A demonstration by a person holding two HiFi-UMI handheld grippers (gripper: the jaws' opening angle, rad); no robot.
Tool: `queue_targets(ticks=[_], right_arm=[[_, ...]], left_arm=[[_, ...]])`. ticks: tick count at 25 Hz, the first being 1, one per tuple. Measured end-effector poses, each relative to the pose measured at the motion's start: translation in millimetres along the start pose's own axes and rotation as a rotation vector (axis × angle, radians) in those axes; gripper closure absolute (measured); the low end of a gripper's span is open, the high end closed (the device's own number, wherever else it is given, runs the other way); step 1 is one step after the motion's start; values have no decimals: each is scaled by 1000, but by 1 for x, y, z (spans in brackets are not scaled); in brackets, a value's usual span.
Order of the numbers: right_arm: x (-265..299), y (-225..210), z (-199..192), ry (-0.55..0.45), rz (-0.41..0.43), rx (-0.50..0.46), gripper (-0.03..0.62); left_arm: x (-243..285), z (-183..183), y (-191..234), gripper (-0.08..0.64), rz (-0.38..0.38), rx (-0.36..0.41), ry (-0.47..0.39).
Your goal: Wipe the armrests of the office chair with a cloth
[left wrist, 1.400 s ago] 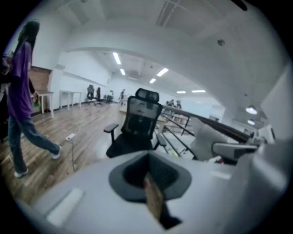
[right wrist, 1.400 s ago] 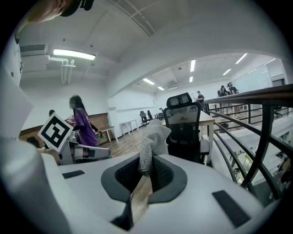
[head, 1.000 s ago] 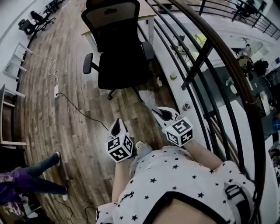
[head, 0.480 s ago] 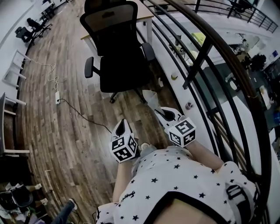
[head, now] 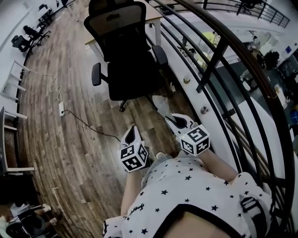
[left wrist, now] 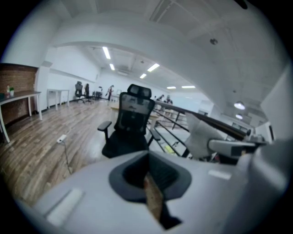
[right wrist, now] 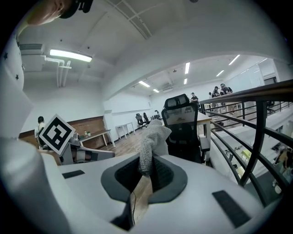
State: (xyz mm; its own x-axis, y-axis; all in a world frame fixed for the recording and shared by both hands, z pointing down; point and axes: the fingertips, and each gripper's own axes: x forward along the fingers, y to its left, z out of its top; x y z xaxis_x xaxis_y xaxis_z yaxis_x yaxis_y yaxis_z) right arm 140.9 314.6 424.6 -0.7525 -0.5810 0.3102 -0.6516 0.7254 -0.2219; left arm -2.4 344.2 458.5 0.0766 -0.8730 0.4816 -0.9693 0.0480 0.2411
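The black office chair point(head: 126, 56) stands ahead on the wood floor, with its left armrest point(head: 96, 73) and right armrest point(head: 159, 54) bare. My right gripper point(head: 173, 120) is shut on a white cloth point(head: 160, 103) that sticks out past its tip, well short of the chair. In the right gripper view the cloth point(right wrist: 152, 139) rises from the jaws of the right gripper point(right wrist: 145, 176) in front of the chair point(right wrist: 184, 125). My left gripper point(head: 131, 132) is beside it, shut on nothing. The left gripper view shows the left gripper point(left wrist: 149, 177), the chair point(left wrist: 130, 122) and the cloth point(left wrist: 200, 133) at the right.
A dark curved railing point(head: 219, 56) runs close along the right side. A wooden desk point(head: 153, 13) stands behind the chair. A power strip point(head: 62, 108) with a cable lies on the floor to the left. White frames point(head: 11, 76) line the left wall.
Both grippers have shifted slightly to the right and kept their hold. A person walking at the lower left has left the view. The chair has stayed put.
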Motion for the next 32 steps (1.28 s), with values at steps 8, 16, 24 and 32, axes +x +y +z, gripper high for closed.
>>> queue_targets(ticks=[8,16,24,32], right_arm=[[9,13,2,-1,-11,14,561],[12,9,4,5,-19,24,561],[42,-28,20,2,-18,33,561],[91,-87,50,-10,-9,33,561]], left_arm=[[-5,-1,18,554,-14,1,5],[2,4,16,554,-34,4,10],[38,24,15,554,-21,6,15],[101,54,21,554,7,-17,18]])
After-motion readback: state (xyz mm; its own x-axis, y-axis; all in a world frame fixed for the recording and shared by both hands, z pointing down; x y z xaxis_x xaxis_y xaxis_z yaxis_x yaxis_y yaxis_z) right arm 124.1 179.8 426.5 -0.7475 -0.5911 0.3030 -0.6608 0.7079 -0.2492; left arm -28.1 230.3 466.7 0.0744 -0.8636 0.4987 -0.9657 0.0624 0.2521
